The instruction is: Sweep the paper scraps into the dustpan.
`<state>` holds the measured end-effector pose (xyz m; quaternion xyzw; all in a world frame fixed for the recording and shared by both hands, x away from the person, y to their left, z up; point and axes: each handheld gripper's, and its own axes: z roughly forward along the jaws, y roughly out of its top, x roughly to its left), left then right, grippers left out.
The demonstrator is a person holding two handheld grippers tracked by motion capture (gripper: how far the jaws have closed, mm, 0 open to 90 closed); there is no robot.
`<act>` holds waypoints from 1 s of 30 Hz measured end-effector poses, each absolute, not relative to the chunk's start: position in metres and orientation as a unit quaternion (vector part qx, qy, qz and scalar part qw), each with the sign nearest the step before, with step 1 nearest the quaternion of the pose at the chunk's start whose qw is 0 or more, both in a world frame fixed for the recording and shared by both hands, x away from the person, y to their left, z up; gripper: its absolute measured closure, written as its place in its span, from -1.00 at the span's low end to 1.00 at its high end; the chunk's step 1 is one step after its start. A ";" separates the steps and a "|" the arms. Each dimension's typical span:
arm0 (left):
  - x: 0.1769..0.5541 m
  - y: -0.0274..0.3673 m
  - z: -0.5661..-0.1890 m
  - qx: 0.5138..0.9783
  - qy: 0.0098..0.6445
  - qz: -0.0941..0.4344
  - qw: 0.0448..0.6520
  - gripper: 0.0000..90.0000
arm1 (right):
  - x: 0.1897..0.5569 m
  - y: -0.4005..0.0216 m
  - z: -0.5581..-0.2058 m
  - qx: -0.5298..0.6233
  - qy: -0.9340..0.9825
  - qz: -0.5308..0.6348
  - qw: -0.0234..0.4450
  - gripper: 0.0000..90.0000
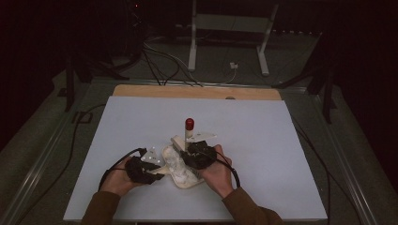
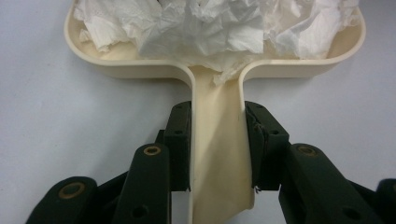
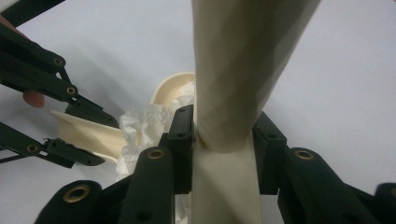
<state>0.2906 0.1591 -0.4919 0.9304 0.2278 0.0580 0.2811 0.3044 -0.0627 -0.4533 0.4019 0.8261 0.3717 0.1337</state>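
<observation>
A cream dustpan (image 1: 186, 183) lies on the white table, near the front, heaped with crumpled white tissue (image 1: 177, 161). My left gripper (image 1: 158, 175) is shut on the dustpan's flat handle (image 2: 218, 154), with a jaw pressed against each side. In the left gripper view, the tissue (image 2: 210, 28) fills the pan behind its rim (image 2: 116, 69). My right gripper (image 1: 190, 151) is shut on a cream brush handle (image 3: 243, 70), which stands upright over the pan and ends in a red cap (image 1: 189, 123). The brush's lower end is hidden. The right gripper view looks down on the tissue (image 3: 142, 126) and the pan.
The white tabletop (image 1: 267, 154) has open room to the right, left and back of the pan. A wooden strip (image 1: 197, 91) borders its far edge. Cables and a metal stand (image 1: 227, 26) sit on the floor behind it. A person's hands hold both grippers.
</observation>
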 end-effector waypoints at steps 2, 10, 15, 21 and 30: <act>0.288 0.158 -0.494 0.927 0.233 0.065 0.285 0.47 | 0.305 -0.063 -0.453 0.402 0.826 0.371 0.136 0.49; 0.276 0.155 -0.498 0.916 0.243 0.094 0.305 0.48 | 0.309 -0.069 -0.453 0.409 0.822 0.370 0.144 0.49; 0.271 0.155 -0.504 0.902 0.255 0.108 0.331 0.48 | 0.311 -0.075 -0.450 0.410 0.820 0.373 0.143 0.49; 0.267 0.154 -0.506 0.890 0.268 0.124 0.347 0.48 | 0.313 -0.079 -0.445 0.409 0.819 0.376 0.143 0.49; 0.264 0.151 -0.508 0.882 0.273 0.123 0.363 0.48 | 0.313 -0.080 -0.439 0.396 0.826 0.376 0.143 0.49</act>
